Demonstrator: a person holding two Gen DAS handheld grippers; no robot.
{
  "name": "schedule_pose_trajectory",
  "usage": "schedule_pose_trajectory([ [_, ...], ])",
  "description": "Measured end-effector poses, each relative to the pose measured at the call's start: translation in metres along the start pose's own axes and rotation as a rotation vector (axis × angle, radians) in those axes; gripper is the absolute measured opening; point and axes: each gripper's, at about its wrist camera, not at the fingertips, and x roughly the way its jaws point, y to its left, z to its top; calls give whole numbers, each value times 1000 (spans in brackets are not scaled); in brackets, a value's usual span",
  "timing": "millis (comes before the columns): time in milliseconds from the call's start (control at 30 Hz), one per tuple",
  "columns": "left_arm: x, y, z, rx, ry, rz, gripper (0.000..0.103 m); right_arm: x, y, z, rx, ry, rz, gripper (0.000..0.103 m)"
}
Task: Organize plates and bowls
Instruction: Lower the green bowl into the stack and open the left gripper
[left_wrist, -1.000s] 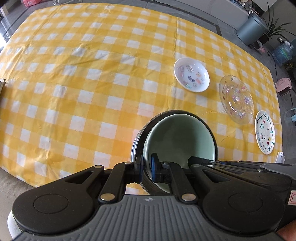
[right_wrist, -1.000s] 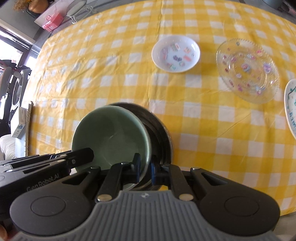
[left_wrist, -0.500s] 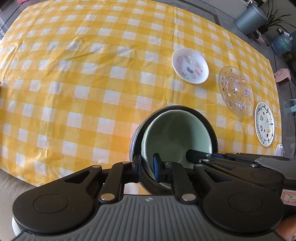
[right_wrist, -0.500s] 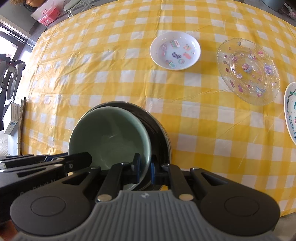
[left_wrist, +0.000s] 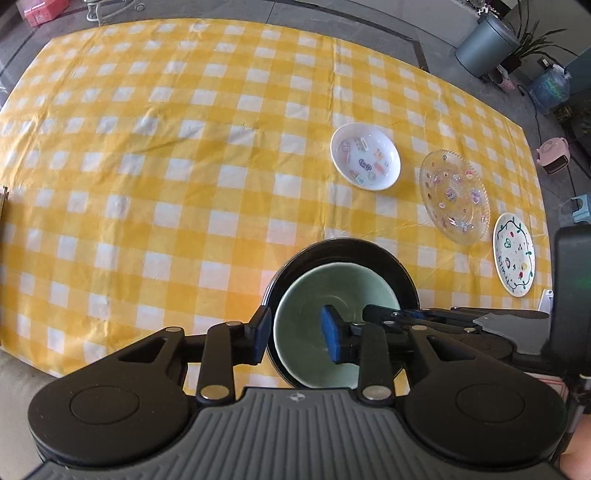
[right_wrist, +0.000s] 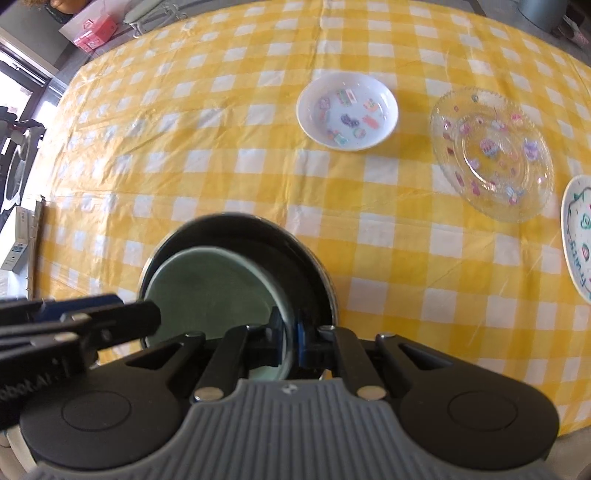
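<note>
1. Yellow-checked cloth covers the surface (left_wrist: 184, 166), with the black bowl (left_wrist: 402, 273) at its near edge.
2. Nested inside the black bowl sits the green bowl (left_wrist: 332, 295), stacked to save room.
3. Left gripper (left_wrist: 295, 332) stands wide, straddling the near rims of both bowls without touching them.
4. Right gripper (right_wrist: 288, 338) is narrow, pinching the green bowl's rim, probably to steady it.
5. Beyond the black bowl lie the white dish (left_wrist: 365, 156), glass plate (left_wrist: 456, 196) and painted plate (left_wrist: 514, 254), apparently unsorted.
</note>
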Motion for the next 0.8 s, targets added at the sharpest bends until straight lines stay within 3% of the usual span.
schedule_pose_trajectory([
  [400, 6, -4, -7, 64, 13, 11, 37, -21, 6, 1, -63, -28, -40, 11],
  [633, 0, -15, -11, 127, -20, -1, 37, -46, -2, -3, -78, -76, -27, 12],
  [700, -3, -22, -14, 158, -43, -2, 37, -52, -6, -7, -77, -93, -23, 19],
  [800, -9, -35, -20, 214, -91, -24, 37, -65, -15, -15, -65, -140, -18, 20],
])
